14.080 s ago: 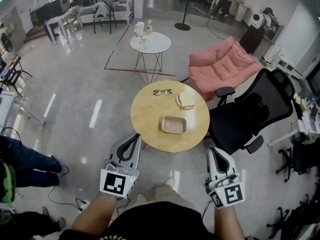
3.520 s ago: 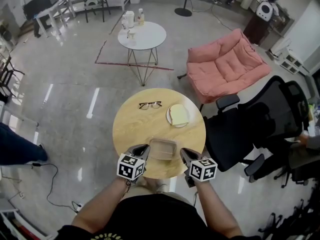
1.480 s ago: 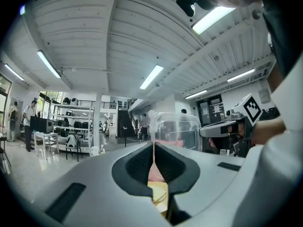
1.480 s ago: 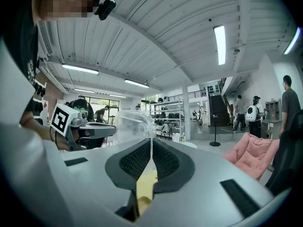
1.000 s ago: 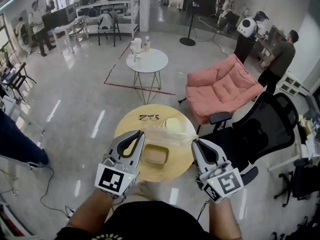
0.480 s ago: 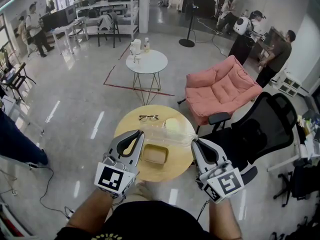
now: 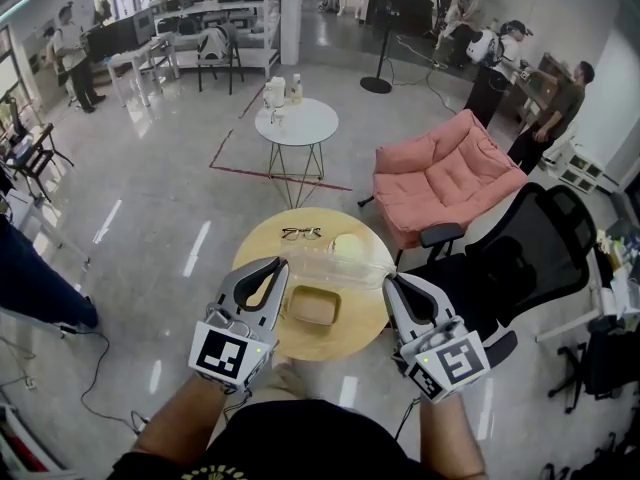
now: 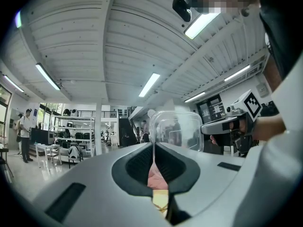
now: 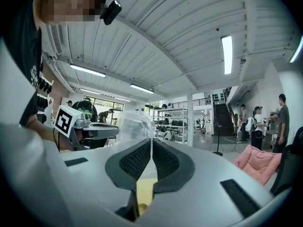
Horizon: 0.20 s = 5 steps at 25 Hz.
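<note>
A clear plastic lid [image 7: 335, 266] hangs in the air above the round wooden table [image 7: 262, 260], held by its two ends. My left gripper [image 7: 279, 269] is shut on the lid's left rim, and my right gripper [image 7: 391, 286] is shut on its right rim. In the left gripper view the lid [image 8: 177, 129] rises past the closed left gripper [image 8: 154, 148], with the other gripper beyond it. The right gripper view shows the lid [image 9: 135, 124] pinched in the right gripper [image 9: 151, 148]. Below the lid, a shallow tan container [image 7: 312, 306] sits open on the table.
Eyeglasses [image 7: 301, 233] and a plate with bread [image 7: 347, 245] lie at the table's far side. A black office chair [image 7: 510, 258] stands close on the right, a pink sofa [image 7: 450, 173] behind it, and a small white table [image 7: 296, 121] farther off. People stand around the room's edges.
Both grippers closed on the lid at the container and lifted it off the table. Over the last second the lid and grippers have barely moved.
</note>
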{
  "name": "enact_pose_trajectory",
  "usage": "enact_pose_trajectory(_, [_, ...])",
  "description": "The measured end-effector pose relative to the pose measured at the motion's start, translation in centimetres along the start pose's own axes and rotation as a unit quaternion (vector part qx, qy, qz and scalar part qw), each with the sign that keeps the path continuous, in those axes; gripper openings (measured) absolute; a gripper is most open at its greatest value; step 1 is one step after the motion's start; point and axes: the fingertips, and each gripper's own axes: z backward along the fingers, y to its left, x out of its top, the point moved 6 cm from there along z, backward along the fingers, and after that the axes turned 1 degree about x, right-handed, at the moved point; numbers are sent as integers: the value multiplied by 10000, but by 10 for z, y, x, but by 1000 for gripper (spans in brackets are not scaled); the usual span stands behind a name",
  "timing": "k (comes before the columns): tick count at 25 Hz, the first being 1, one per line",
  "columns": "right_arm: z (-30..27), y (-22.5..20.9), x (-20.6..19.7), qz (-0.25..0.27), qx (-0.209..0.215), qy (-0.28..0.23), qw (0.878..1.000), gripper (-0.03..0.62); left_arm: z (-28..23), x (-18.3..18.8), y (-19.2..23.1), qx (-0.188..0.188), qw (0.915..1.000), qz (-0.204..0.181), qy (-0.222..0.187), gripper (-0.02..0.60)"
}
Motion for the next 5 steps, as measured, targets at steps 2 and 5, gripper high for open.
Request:
enact_pose_trajectory(2, [-2, 2, 0, 1, 8, 6, 10000, 28, 2, 0, 2, 7, 10000, 1, -4, 26])
enact_pose_trajectory(5, [-5, 7, 1, -1, 19, 25, 10000, 28, 6, 0, 6, 8, 10000, -4, 9, 26])
